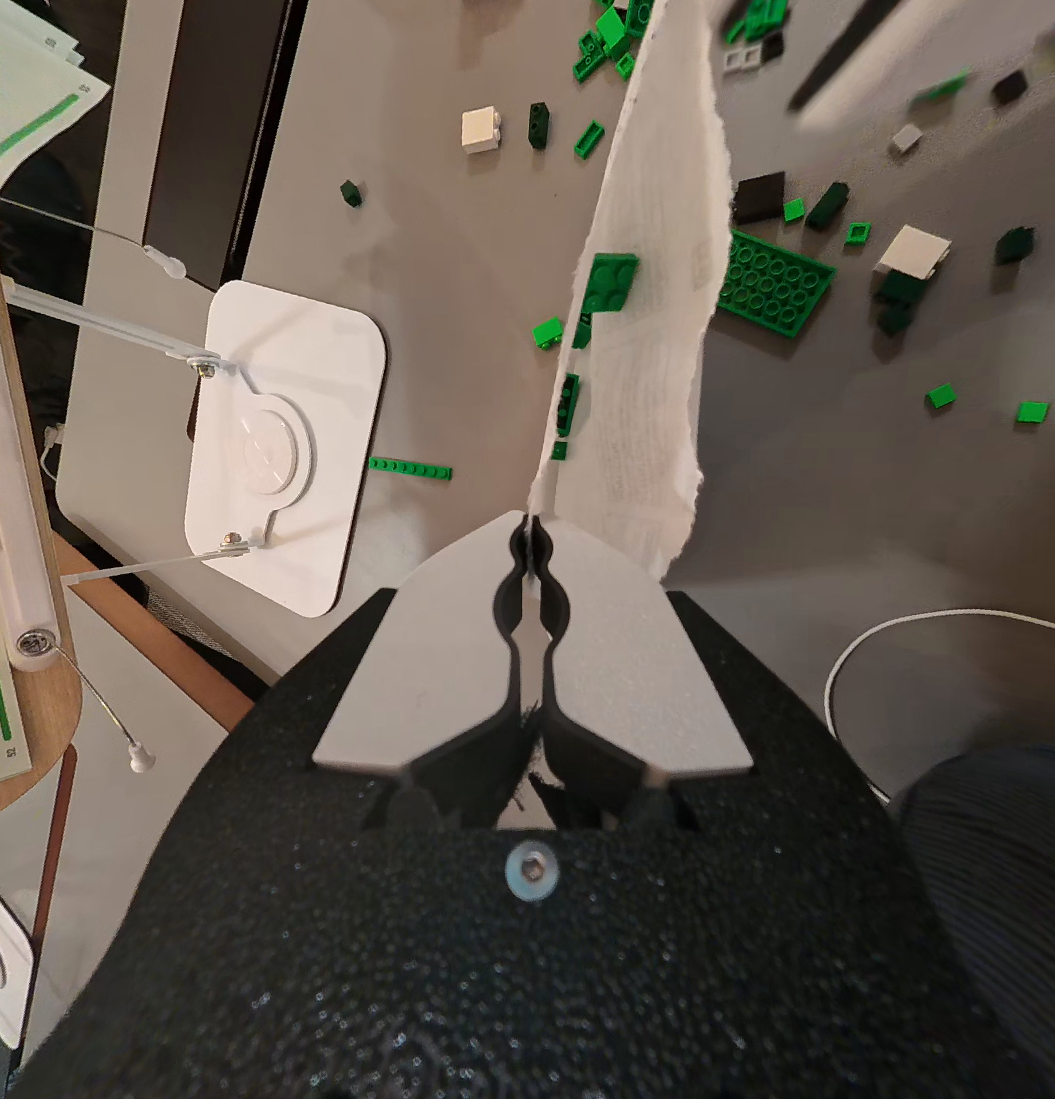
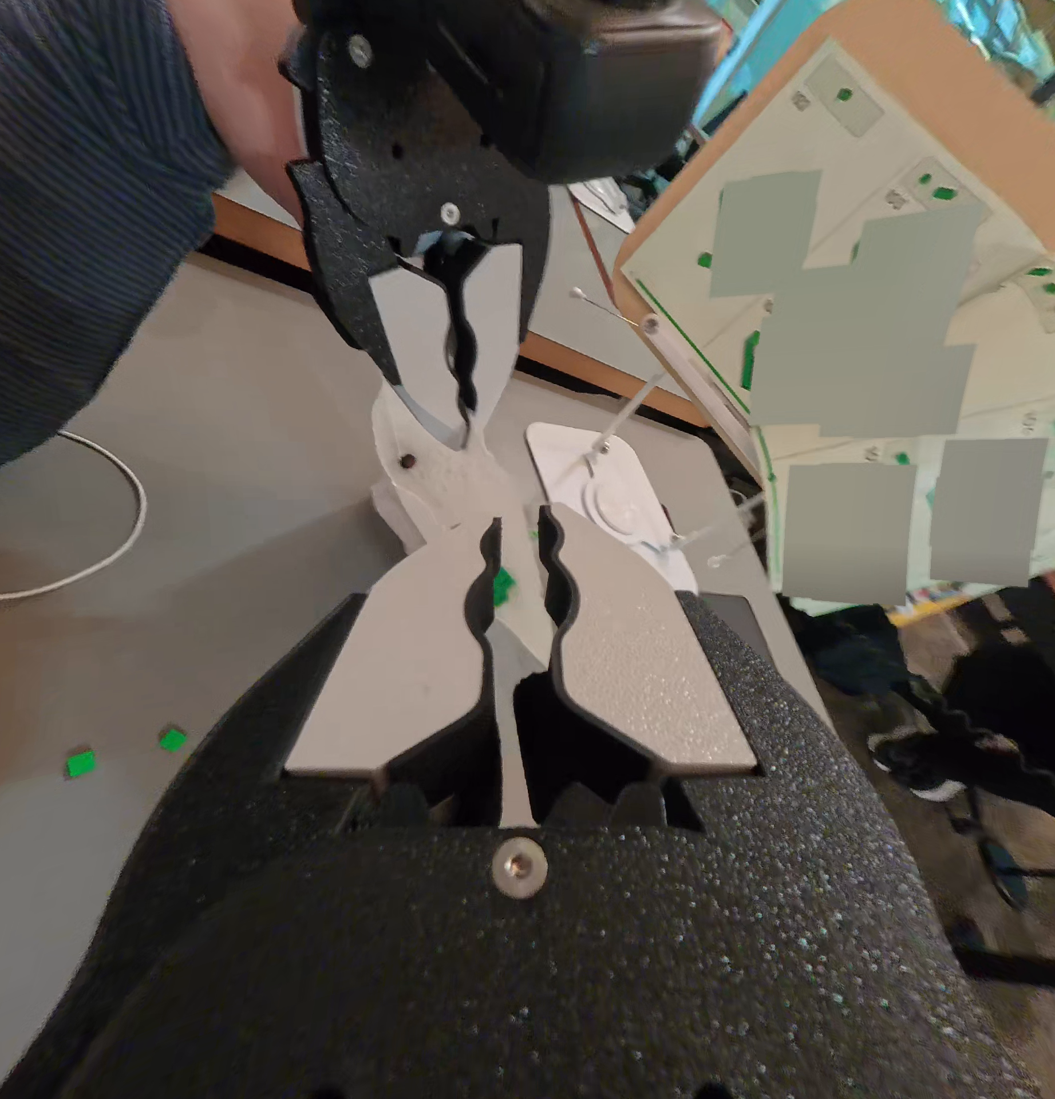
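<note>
The left gripper (image 1: 532, 523) is clenched on the torn end of a white paper bag (image 1: 650, 333), which runs long and narrow straight away from the fingertips, its ragged edges rising over the grey desk (image 1: 453, 297). A green plate (image 1: 611, 282) shows against the paper partway up. Beyond it, loose green, dark and white bricks (image 1: 608, 35) lie scattered over the desk, with a large studded green plate (image 1: 771, 285) just right of the bag. To the left stands a white stand base (image 1: 287, 440), and an open instruction booklet (image 1: 13, 119) beside it. In the right wrist view the right gripper (image 2: 520, 523) stands slightly parted, closed on nothing, with the crumpled bag (image 2: 429, 476) between it and the left gripper (image 2: 462, 437) above.
</note>
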{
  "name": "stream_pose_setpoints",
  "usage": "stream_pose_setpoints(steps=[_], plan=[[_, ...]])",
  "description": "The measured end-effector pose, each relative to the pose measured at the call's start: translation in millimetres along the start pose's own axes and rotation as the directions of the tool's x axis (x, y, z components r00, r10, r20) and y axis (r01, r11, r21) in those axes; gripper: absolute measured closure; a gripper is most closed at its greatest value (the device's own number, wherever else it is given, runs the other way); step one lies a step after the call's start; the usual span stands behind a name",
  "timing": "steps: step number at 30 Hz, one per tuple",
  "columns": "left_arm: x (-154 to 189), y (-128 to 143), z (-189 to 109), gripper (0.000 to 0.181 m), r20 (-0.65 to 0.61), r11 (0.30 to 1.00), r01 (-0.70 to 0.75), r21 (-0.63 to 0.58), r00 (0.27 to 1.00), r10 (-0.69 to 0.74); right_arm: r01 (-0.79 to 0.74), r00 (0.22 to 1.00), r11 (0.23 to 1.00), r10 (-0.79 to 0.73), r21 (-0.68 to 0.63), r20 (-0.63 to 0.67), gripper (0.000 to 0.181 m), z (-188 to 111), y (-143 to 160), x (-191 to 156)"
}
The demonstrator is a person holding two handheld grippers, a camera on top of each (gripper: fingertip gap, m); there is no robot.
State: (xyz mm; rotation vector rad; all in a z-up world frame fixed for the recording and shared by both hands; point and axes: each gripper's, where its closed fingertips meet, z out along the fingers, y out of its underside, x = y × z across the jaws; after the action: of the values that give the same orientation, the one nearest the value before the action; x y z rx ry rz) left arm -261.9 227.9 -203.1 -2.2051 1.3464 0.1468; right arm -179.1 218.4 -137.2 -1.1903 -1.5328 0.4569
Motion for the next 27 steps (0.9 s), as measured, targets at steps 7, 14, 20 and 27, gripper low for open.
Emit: stream_pose_setpoints(steps=[7, 14, 20, 27], plan=[[-3, 4, 0, 0.181, -0.01, 1.0, 0.022, 0.012, 1.0, -0.022, -0.119, 0.977, 0.987, 0.097, -0.112, -0.189, 0.171, -61, 45, 25], [-3, 6, -1, 0.181, -0.017, 0.999, 0.033, 0.03, 0.999, -0.032, -0.273, 0.962, 0.883, 0.261, -0.382, -0.085, 0.166, -93, 163, -38], [-2, 5, -2, 0.181, -0.02, 0.999, 0.026, 0.037, 0.999, -0.025, -0.359, 0.903, 0.827, 0.426, -0.432, 0.065, 0.158, -111, 188, -94], [0, 0, -4, 0.181, -0.018, 0.999, 0.005, 0.054, 1.0, -0.004, -0.367, 0.845, 0.743, 0.518, -0.559, 0.134, 0.159, -132, 213, -129]])
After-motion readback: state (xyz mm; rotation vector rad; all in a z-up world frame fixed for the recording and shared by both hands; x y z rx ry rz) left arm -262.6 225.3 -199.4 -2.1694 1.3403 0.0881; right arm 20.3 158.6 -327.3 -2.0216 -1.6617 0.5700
